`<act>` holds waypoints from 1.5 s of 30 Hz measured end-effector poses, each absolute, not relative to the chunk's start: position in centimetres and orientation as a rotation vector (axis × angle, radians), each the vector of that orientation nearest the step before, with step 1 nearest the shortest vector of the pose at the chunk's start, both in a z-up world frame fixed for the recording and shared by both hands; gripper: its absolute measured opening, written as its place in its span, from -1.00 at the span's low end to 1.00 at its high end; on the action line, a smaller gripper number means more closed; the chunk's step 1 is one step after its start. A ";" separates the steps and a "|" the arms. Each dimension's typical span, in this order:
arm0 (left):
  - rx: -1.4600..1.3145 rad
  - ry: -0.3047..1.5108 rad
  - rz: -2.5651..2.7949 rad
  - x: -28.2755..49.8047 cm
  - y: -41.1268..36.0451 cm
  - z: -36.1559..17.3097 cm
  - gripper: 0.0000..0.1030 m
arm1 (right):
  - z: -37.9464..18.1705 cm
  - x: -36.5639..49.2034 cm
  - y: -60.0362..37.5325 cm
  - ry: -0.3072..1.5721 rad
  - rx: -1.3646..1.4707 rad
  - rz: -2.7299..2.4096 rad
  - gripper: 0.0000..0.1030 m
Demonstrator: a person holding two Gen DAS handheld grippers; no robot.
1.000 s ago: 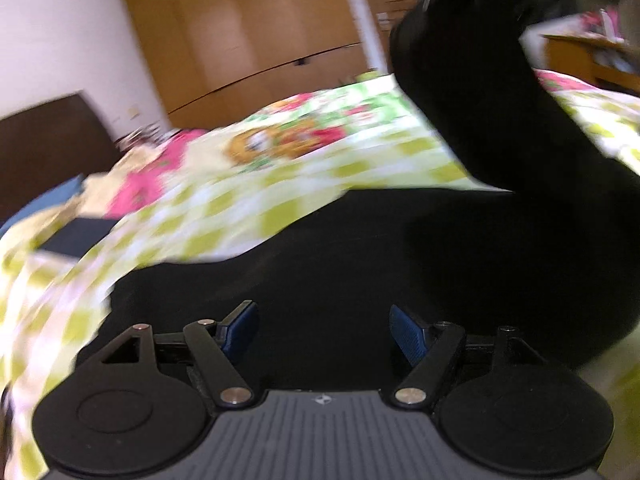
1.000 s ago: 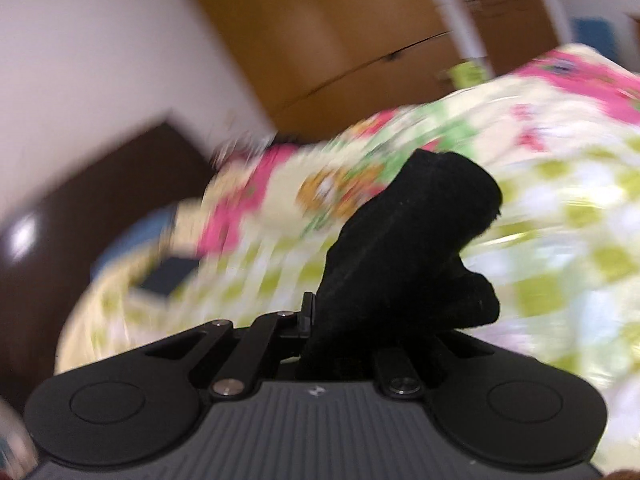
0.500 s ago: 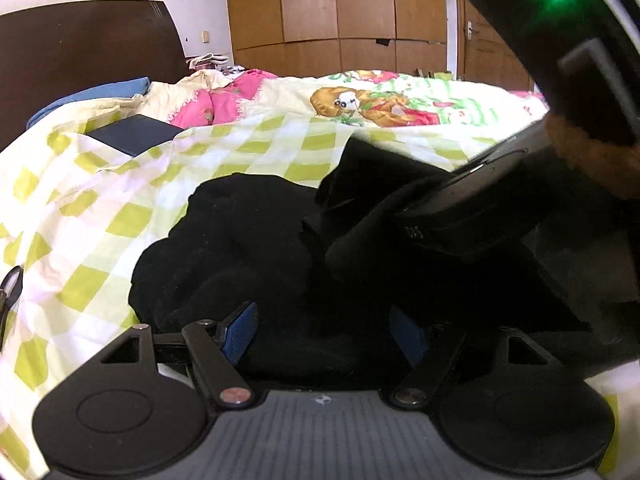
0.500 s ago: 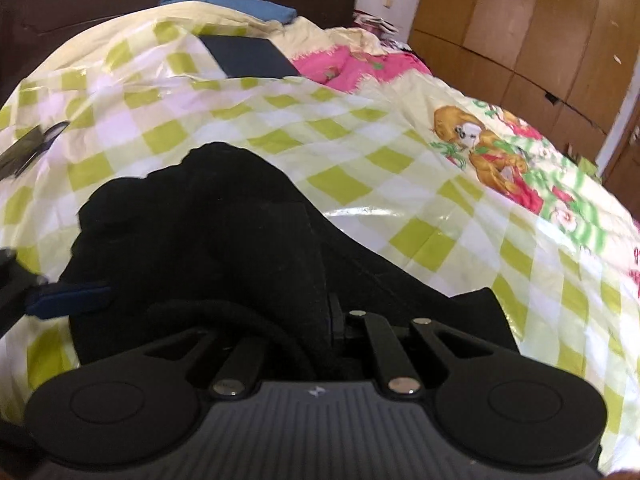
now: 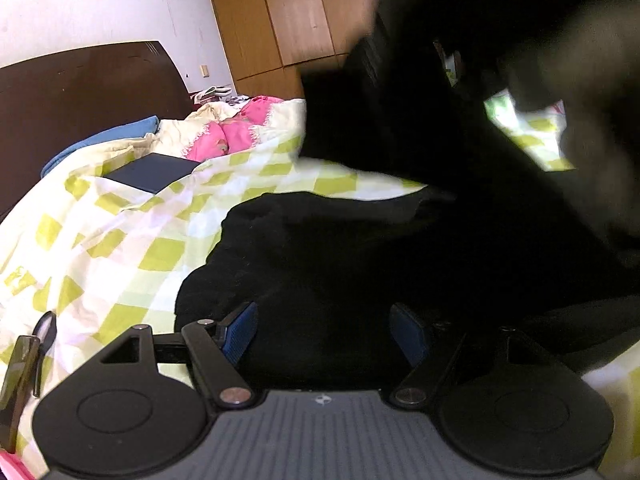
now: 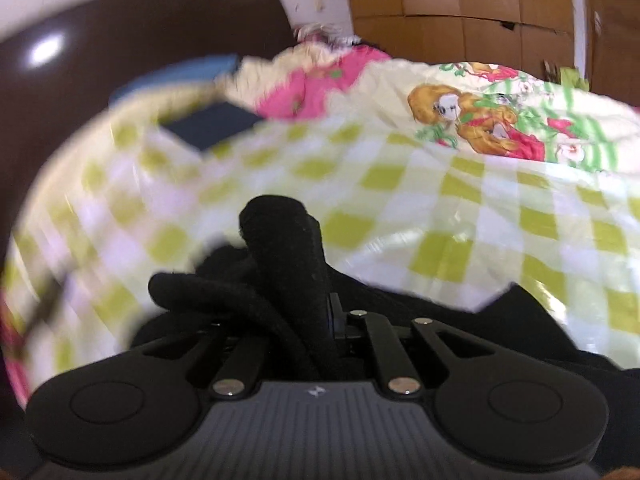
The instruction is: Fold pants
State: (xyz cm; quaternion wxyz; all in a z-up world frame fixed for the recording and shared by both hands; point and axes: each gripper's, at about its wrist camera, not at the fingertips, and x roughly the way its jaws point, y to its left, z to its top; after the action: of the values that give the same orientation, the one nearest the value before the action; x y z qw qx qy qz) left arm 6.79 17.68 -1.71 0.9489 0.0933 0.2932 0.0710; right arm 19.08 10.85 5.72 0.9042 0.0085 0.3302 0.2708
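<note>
Pants, black, soft knit (image 5: 344, 264): heaped on my checked green-and-white bedspread (image 5: 132, 240), not yet flat, one part lifted above the rest. Step in hand, as I judge it: carrying a gathered end across to lay a fold.
Right gripper (image 6: 320, 316): jaws pinched tight on a bunched roll of the black cloth, which stands up between them.
Left gripper (image 5: 322, 330): jaws wide apart, blue pads (image 5: 240, 330) over the heap, gripping nothing.
Next move calls for setting the held end down squarely and pinning the heap with my left.
</note>
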 end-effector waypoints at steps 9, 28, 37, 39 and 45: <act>0.163 0.611 0.165 5.4 18.4 -2.0 0.67 | 1.1 18.2 19.0 0.759 -0.139 0.629 -0.82; 0.217 0.627 0.203 4.3 18.5 -1.3 0.68 | 1.2 18.1 19.6 0.768 -0.027 0.759 -0.16; 0.268 0.626 0.273 2.8 18.9 -0.2 0.68 | 4.1 17.5 12.7 0.701 0.059 0.748 -0.17; 0.249 0.627 0.282 2.7 19.2 0.0 0.68 | 4.0 17.8 12.0 0.700 0.047 0.728 -0.15; 0.254 0.622 0.277 3.4 18.9 0.2 0.68 | 3.6 17.6 14.0 0.729 0.041 0.841 -0.12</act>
State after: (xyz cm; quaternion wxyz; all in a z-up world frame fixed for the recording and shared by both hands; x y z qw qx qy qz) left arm 3.44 18.94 0.23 0.9347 0.1244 0.3043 0.1353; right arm 17.57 14.02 3.63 0.8489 0.0195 0.3461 0.3991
